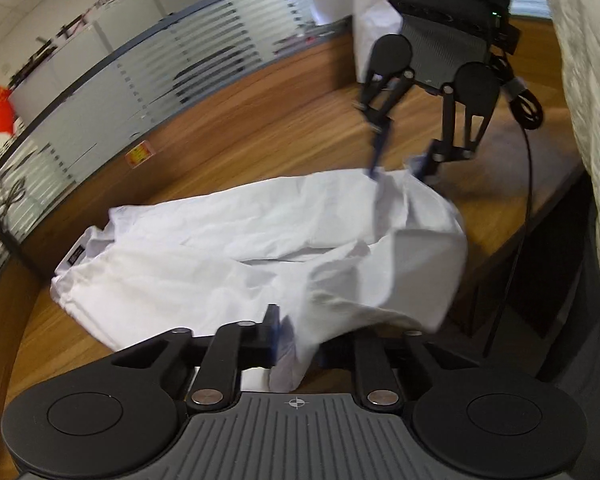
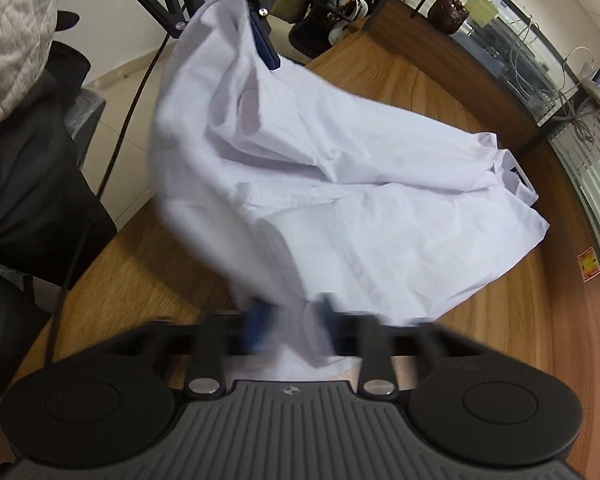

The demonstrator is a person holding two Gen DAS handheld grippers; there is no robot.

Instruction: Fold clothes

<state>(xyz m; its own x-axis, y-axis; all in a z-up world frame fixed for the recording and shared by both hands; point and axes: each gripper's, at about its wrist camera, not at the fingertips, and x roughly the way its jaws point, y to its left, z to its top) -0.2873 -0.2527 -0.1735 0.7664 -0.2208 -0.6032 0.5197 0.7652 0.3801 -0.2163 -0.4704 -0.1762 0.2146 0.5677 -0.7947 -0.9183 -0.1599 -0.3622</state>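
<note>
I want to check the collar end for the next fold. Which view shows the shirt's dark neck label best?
The left wrist view: the dark neck label faces the camera unobstructed at the white shirt collar. The right wrist view shows only a dark sliver of it, partly tucked under collar folds.

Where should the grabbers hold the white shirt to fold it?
Probably by the hem edge, opposite the collar, one gripper at each corner, coming from the near table edge. The white shirt lies collar-away, so lifting the hem folds it over.
</note>
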